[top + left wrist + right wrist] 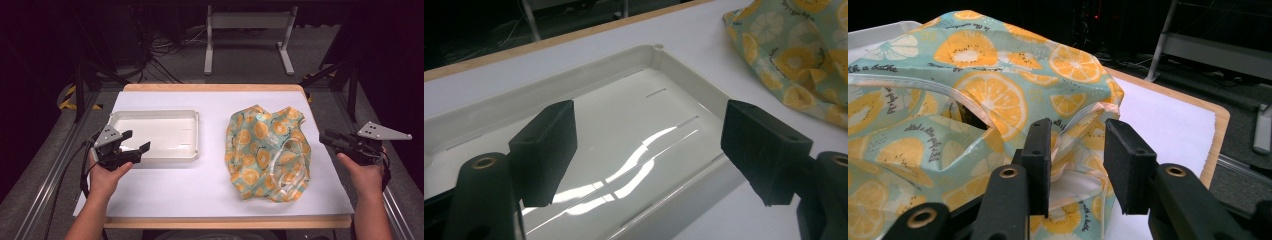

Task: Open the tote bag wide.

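A crumpled teal cloth (267, 150) printed with orange slices lies on the right half of the table, a white-trimmed opening on its near side. A shallow white tray (155, 114) stands empty on the left half. My left gripper (137, 140) hovers at the tray's near left corner, jaws wide open with nothing between them; in the left gripper view the gripper (651, 150) looks across the tray (689, 70) towards the cloth (794, 55). My right gripper (326, 138) is just right of the cloth, apart from it. Its jaws (1078, 150) stand partly open and empty, pointing at the cloth (973, 90).
A white sheet (210, 100) covers the table, with a wooden edge (225, 222) at the front. Beyond the far edge stands a grey metal frame (247, 22) among floor cables. Dark stand legs (350, 85) flank the table's sides.
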Action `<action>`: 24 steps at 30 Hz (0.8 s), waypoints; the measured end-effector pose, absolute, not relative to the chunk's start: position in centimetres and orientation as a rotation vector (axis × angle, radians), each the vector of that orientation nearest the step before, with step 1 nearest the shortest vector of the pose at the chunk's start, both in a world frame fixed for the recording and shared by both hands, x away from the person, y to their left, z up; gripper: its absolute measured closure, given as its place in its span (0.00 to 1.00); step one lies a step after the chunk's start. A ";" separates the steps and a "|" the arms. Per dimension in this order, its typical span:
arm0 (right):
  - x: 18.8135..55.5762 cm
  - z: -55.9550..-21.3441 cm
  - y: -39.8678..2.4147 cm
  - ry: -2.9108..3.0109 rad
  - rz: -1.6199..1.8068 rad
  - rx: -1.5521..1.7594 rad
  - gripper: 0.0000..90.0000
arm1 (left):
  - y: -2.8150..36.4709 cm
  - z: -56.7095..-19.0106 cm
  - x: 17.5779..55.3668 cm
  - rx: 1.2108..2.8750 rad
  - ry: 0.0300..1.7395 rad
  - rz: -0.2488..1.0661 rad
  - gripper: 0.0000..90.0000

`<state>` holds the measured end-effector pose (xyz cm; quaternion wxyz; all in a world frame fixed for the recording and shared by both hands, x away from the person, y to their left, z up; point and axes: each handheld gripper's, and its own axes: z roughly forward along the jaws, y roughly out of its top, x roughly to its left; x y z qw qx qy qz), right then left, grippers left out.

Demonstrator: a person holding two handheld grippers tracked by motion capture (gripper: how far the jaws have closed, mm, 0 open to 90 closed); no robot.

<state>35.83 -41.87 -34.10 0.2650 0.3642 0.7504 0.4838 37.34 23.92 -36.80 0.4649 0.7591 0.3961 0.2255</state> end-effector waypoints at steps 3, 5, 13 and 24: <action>35.9 -34.2 -41.8 2.042 1.310 0.985 0.68 | 24.0 -36.7 37.4 1.854 0.976 0.553 0.26; 36.0 -34.2 -41.8 2.045 1.313 0.985 0.67 | 24.1 -36.7 37.4 1.855 0.974 0.548 0.26; 35.8 -33.8 -41.1 2.093 1.320 0.958 0.63 | 24.0 -36.6 37.5 1.850 0.968 0.527 0.25; 36.3 -34.0 -39.0 2.209 1.355 0.896 0.47 | 23.6 -36.4 37.3 1.858 0.950 0.532 0.25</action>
